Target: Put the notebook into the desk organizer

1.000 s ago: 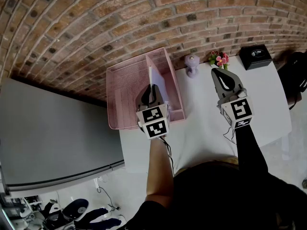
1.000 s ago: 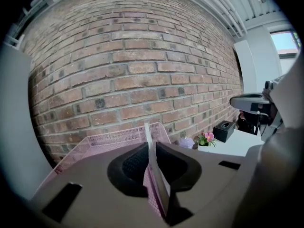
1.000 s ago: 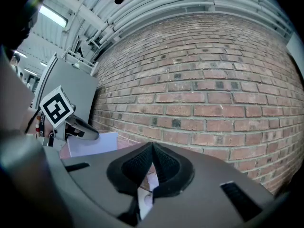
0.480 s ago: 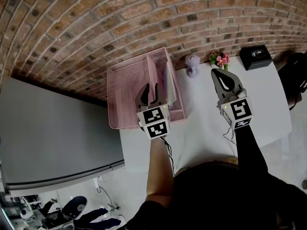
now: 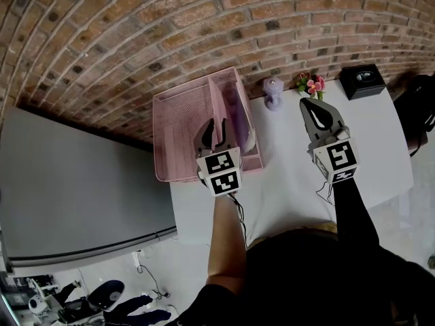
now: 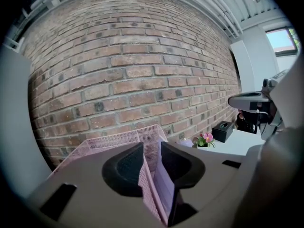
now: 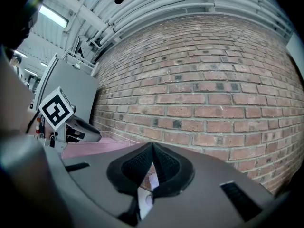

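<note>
Over the white table (image 5: 285,182) the right gripper (image 5: 309,104) sits pinched shut and empty, while the left gripper (image 5: 216,124), jaws just opened and gripping nothing, hangs above the pink desk organizer (image 5: 180,124), whose right compartment holds the notebook (image 5: 247,133).

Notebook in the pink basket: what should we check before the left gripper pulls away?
1. Pale notebook inside the pink mesh desk organizer: ok, it is in the narrow right compartment.
2. Notebook settled: cannot tell; it leans tilted there.
3. Left gripper released: ok; its jaws have just been opening, stand apart and pinch nothing.
4. Right gripper out of the way: ok; jaws shut, empty, over the white table.
5. Small lilac figurine beside the organizer, clear of both grippers: ok.
</note>
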`<state>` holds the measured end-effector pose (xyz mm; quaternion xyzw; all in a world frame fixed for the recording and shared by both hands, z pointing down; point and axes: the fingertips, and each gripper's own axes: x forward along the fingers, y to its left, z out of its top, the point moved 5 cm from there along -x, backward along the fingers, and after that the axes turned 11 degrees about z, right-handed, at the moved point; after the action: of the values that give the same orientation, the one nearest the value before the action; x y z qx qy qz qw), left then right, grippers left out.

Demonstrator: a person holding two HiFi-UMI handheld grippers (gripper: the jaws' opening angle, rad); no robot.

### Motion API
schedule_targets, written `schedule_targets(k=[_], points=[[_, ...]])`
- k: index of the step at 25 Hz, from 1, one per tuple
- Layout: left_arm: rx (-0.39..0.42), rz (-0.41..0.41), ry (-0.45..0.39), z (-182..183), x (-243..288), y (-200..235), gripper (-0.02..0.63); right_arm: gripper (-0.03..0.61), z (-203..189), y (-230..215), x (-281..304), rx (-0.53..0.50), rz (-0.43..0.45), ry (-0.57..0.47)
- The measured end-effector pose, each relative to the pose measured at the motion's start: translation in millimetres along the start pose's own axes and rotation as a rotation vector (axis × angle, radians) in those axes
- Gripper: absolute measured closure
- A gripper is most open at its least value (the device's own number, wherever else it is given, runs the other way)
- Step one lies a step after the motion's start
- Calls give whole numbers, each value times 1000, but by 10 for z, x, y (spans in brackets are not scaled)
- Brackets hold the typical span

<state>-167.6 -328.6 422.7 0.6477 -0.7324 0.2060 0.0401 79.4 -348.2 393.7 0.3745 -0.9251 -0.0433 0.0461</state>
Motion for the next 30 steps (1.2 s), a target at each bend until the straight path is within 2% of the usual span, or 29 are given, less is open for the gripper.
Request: schedule_targets(k=[11, 18, 30], points=[[1, -1, -15, 13, -71, 28, 488, 557, 30, 54, -48, -2, -9, 5], [-1, -67, -51, 43, -139, -44, 437, 557, 89, 99, -81, -30, -28, 10], [-22, -57, -280, 281, -635, 93, 428, 557, 222, 368, -193, -46, -29, -14]])
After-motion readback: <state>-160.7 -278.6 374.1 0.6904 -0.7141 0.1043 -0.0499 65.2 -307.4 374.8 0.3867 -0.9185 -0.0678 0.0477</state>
